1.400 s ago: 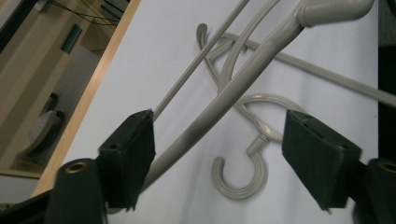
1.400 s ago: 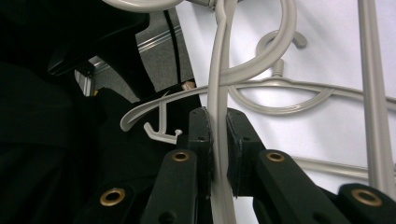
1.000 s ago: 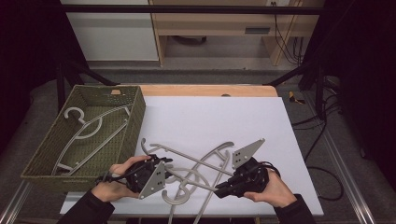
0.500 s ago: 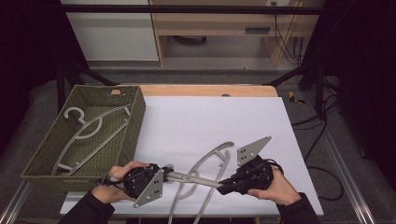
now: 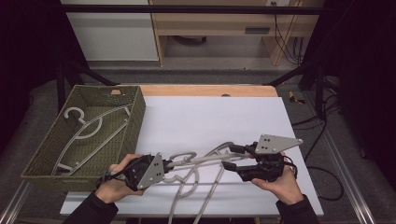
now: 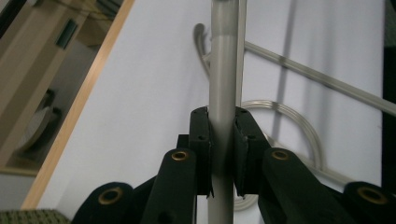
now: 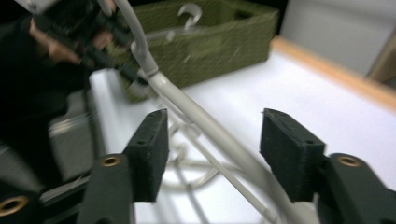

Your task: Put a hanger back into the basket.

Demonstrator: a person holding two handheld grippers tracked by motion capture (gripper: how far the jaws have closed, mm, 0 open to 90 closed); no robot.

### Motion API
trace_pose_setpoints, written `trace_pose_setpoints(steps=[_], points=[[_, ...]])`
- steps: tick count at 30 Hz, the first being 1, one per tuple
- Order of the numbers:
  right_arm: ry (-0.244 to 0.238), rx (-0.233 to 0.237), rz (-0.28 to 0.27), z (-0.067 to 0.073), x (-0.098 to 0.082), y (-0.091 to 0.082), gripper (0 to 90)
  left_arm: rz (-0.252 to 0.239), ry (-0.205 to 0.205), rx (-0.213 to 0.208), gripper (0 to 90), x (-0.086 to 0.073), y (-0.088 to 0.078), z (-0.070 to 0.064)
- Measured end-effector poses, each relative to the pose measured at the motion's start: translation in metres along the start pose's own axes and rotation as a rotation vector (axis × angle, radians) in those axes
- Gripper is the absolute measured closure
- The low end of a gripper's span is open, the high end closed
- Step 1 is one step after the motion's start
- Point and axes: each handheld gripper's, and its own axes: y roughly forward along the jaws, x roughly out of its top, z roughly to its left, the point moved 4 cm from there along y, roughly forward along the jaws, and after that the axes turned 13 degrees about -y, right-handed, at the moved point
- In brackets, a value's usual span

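Observation:
A grey plastic hanger (image 5: 201,160) stretches between my two grippers above the white table's front. My left gripper (image 5: 166,164) is shut on its arm; in the left gripper view the pads (image 6: 201,144) press both sides of the grey bar (image 6: 223,70). My right gripper (image 5: 229,157) stands open at the hanger's other end. Its jaws have just been opening. In the right gripper view the hanger arm (image 7: 187,105) runs between the pads (image 7: 152,140) without touching them. More grey hangers (image 5: 187,186) lie tangled on the table beneath.
A green woven basket (image 5: 42,158) stands at the table's left with grey hangers (image 5: 88,126) lying in it. It appears behind the hanger in the right gripper view (image 7: 219,37). The white table top (image 5: 210,116) ends in a wooden strip at the back.
The right gripper's jaws have spread apart and let go of the hanger, and that hand has drawn slightly right and up. The left gripper has closed on the hanger's arm.

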Motion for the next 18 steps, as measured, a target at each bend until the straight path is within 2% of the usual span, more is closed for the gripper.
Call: trace_pose_setpoints(steps=[1,2,3,4,7,9,10,11,14,18], points=[[0.007,-0.035,-0.021,-0.002,0.000,-0.002,36.7,-0.013,-0.044,0.003,79.8,0.001,0.000,0.003],[0.004,-0.067,-0.034,-0.004,-0.002,-0.004,34.0,-0.003,-0.065,0.003,79.8,0.002,-0.001,0.007],[0.002,-0.092,-0.046,-0.005,-0.003,-0.006,32.3,-0.023,-0.120,-0.010,79.8,0.003,0.000,0.009],[0.004,-0.114,-0.054,-0.005,-0.005,-0.008,31.2,-0.031,-0.148,-0.012,79.8,0.005,-0.001,0.011],[0.018,-0.166,-0.078,-0.007,-0.014,-0.012,28.3,-0.034,-0.193,0.006,79.8,0.010,-0.005,0.020],[0.034,-0.198,-0.073,-0.008,-0.023,-0.014,24.7,-0.050,-0.241,0.016,79.8,0.015,-0.007,0.024],[0.047,-0.217,-0.067,-0.009,-0.027,-0.015,22.5,-0.045,-0.244,0.021,79.8,0.016,-0.009,0.026],[0.060,-0.230,-0.065,-0.010,-0.031,-0.015,20.8,-0.052,-0.268,0.017,79.8,0.019,-0.012,0.029],[0.120,-0.243,-0.036,-0.013,-0.044,-0.014,16.5,-0.060,-0.288,0.027,79.8,0.024,-0.019,0.035],[0.147,-0.281,0.019,-0.015,-0.059,-0.013,11.7,-0.065,-0.313,0.042,79.8,0.032,-0.034,0.047]])
